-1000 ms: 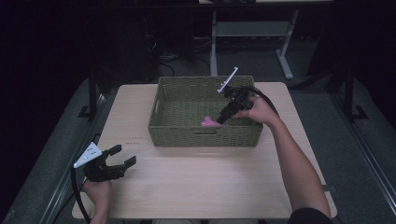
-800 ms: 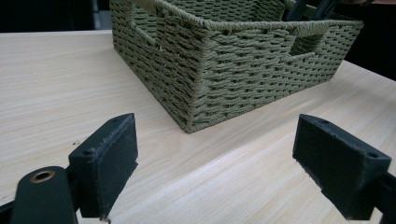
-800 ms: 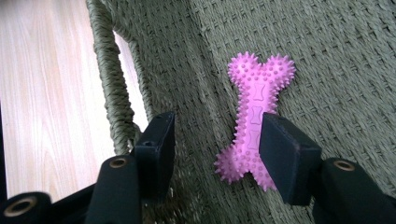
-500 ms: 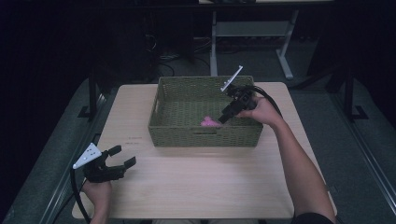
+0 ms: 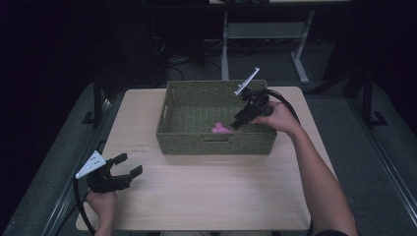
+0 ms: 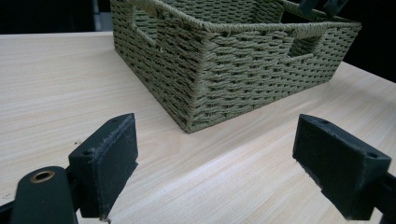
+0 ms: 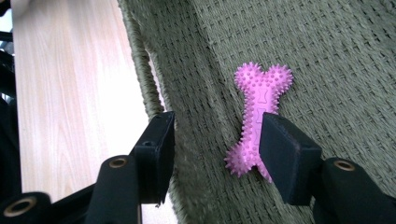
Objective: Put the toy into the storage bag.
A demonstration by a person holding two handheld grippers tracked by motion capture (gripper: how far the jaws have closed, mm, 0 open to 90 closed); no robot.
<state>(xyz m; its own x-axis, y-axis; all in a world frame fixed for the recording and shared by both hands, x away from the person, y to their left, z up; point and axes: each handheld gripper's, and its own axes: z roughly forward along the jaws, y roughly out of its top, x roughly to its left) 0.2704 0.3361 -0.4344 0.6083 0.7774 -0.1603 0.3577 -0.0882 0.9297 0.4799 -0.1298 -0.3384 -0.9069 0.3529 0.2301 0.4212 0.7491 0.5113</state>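
Right gripper [image 7: 215, 154] hangs half-spread over the pink bone toy [image 7: 258, 112] by the basket's near wall [image 7: 154, 79]; closing off-centre could just nudge it away. Left gripper [image 6: 224, 168] sits spread wide.

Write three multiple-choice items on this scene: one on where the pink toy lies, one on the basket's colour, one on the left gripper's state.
1. Where does the pink bone toy lie?
A. On the bare table
B. On the basket floor
C. On the room's floor

2. What colour is the basket?
A. Olive green
B. Red
C. White

3. How does the left gripper stand?
A. Shut on the toy
B. Shut on the basket rim
C. Open, holding nothing

Answers:
1. B: the right gripper view shows the toy flat on the woven bottom, beside a finger of the right gripper.
2. A: the weave is olive green in the high view and both gripper views.
3. C: the left gripper view shows its fingers wide apart above the table, with only bare wood between them.
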